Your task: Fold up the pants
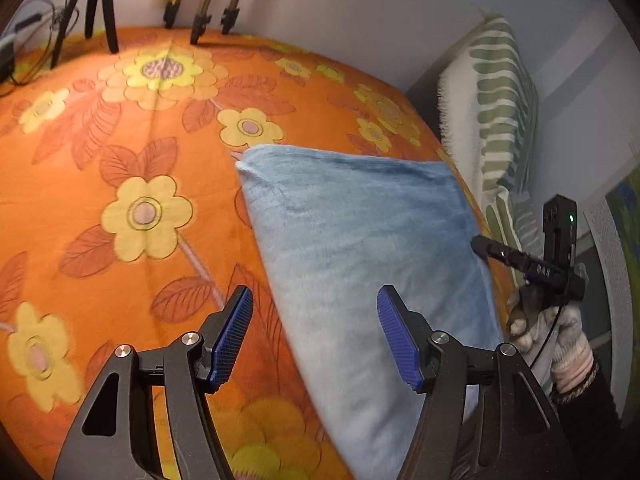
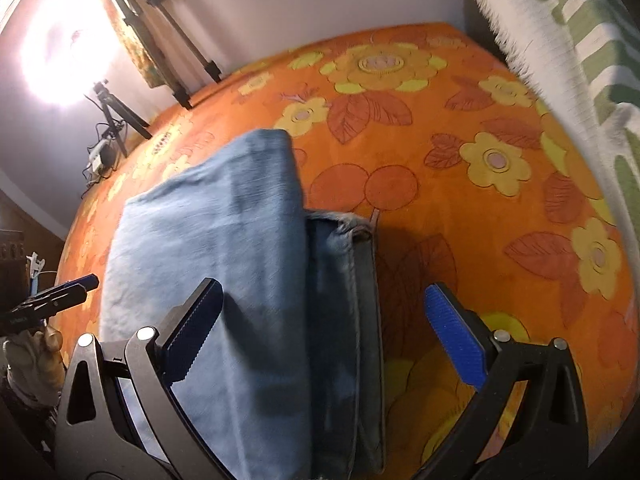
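Light blue pants point(image 1: 360, 232) lie folded in a long stack on the orange flowered bedspread point(image 1: 120, 140). My left gripper point(image 1: 315, 294) hovers open over the stack's left edge; its blue pads touch nothing. In the right wrist view the pants point(image 2: 224, 240) show several layers, with a frayed hem point(image 2: 352, 228) on the right side. My right gripper point(image 2: 323, 287) stands wide open above them, the cloth below its jaws and not pinched. Each gripper shows in the other's view: the right gripper point(image 1: 520, 258) in a gloved hand point(image 1: 560, 332), the left gripper point(image 2: 72, 292) at the far left.
A green-and-white striped fringed pillow point(image 1: 496, 112) leans against the wall at the bed's right side, also the pillow point(image 2: 580, 40). Tripod legs point(image 1: 100, 12) and easel legs point(image 1: 200, 24) stand at the bed's far edge. A bright lamp point(image 2: 64, 48) glares at upper left.
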`<state>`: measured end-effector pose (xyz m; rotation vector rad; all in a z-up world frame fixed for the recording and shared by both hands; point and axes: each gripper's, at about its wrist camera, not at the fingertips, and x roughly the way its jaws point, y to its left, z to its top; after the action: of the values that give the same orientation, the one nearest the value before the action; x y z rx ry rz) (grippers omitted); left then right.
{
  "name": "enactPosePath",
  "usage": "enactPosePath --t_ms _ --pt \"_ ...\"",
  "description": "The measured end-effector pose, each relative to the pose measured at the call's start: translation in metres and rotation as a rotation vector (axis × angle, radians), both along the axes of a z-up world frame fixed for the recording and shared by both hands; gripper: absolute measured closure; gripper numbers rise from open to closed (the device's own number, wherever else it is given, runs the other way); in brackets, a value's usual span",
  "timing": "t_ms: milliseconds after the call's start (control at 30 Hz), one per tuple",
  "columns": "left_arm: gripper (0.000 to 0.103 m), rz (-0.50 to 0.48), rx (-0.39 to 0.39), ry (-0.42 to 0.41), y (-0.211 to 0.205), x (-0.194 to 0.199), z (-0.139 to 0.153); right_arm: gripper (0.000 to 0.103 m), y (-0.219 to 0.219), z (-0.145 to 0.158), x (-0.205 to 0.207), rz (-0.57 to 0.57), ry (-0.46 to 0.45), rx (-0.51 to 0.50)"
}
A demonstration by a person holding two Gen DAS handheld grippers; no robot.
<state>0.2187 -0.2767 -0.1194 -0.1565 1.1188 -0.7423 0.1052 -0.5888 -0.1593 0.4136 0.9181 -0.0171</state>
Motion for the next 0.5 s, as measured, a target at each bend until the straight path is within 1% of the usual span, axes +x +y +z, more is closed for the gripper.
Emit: enactPosePath --t_ms 133,267,467,500 --pt "0.039 0.015 0.003 0.028 -0.005 0.010 -0.013 0.001 -0.004 -0.007 0.011 0.042 0.003 0.038" --pt "0.039 0.017 0.005 0.031 -0.007 0.013 -0.020 0.001 -0.001 -0.012 0.022 0.090 0.023 0.043" --pt "0.039 0.041 -0.027 0.029 -0.006 0.017 -0.022 0.000 0.004 -0.018 0.037 0.153 0.027 0.103" --pt "0.039 0.047 -0.033 0.029 -0.006 0.018 -0.023 0.000 0.007 -0.017 0.038 0.160 0.022 0.095"
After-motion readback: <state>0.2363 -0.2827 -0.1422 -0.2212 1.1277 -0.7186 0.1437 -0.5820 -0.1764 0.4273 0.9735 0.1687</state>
